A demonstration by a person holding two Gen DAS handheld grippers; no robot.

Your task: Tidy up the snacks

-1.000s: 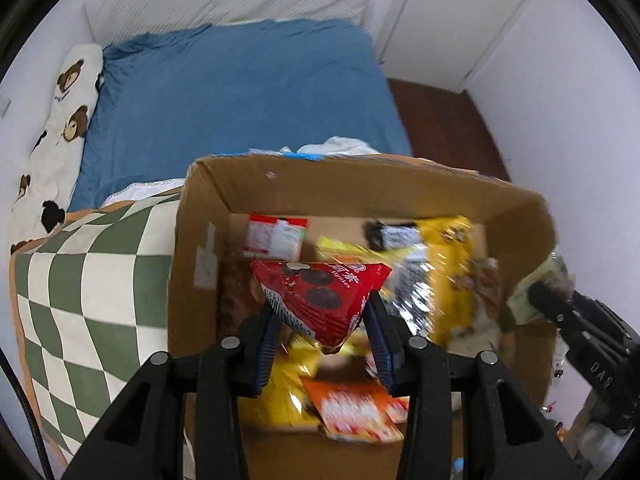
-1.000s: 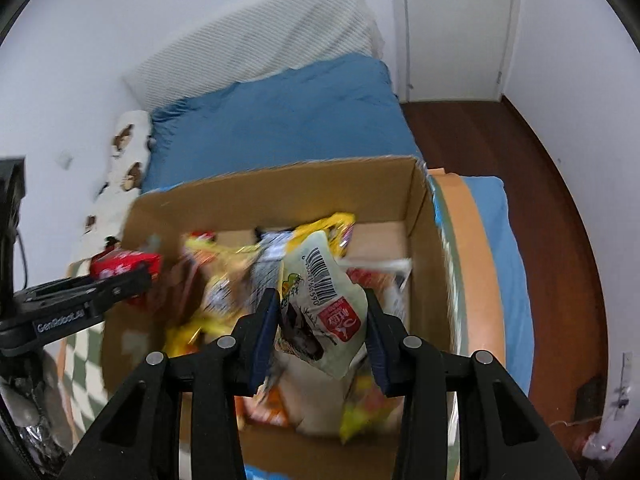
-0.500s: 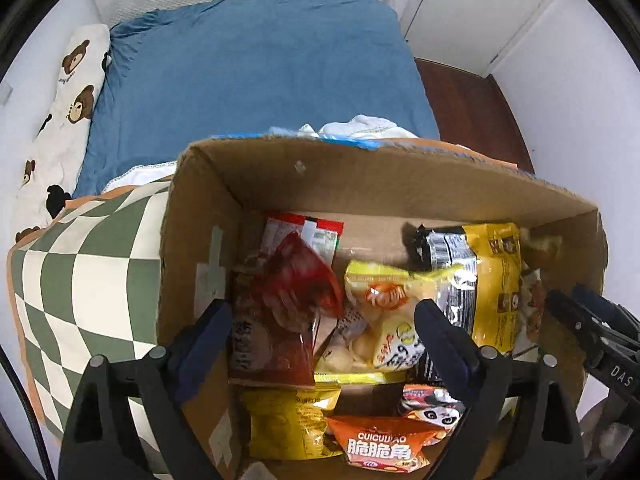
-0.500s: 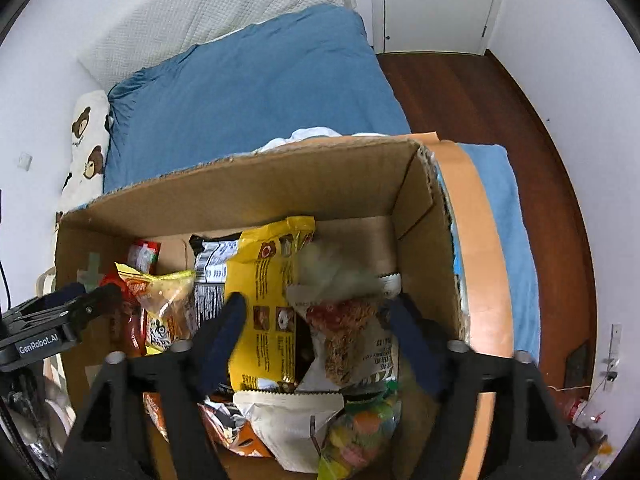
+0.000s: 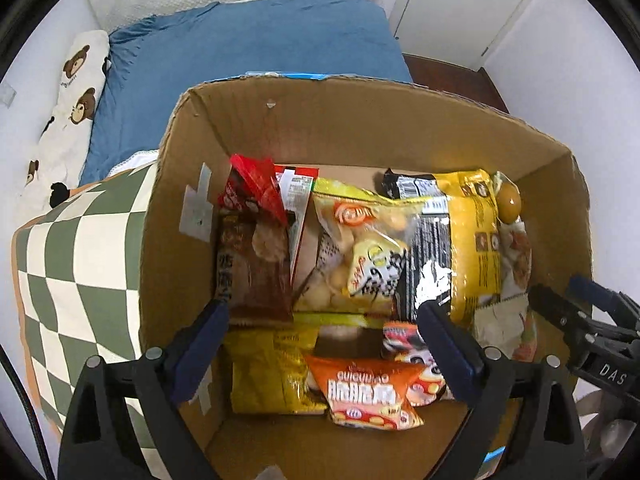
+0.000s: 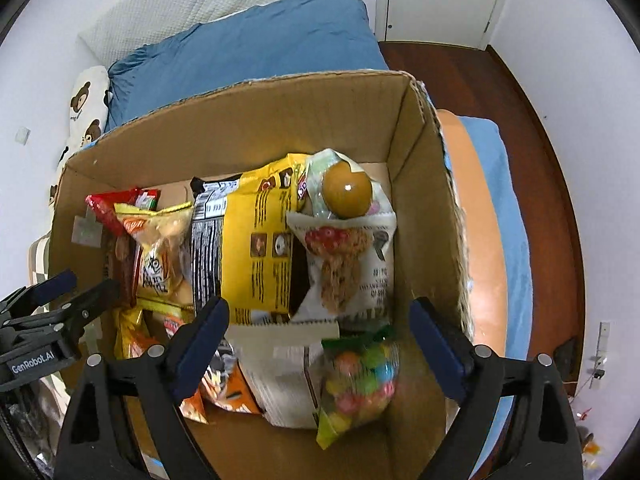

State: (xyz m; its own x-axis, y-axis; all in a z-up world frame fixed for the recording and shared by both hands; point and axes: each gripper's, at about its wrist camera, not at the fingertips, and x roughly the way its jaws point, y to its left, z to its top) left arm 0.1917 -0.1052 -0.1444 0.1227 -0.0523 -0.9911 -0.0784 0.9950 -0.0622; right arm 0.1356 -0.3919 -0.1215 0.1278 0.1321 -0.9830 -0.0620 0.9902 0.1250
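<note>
Both claws hang wide apart over the cardboard box (image 5: 360, 128) on the bed (image 5: 248, 44), jaws just opened and empty. The left claw (image 5: 324, 336) has dropped its red cookie pack (image 5: 256, 188), now at 11 o'clock; the right claw (image 6: 316, 332) its pale egg packet (image 6: 344, 188), at 12 o'clock. Two more snacks boxed. Walls close; free room only upward.
</note>
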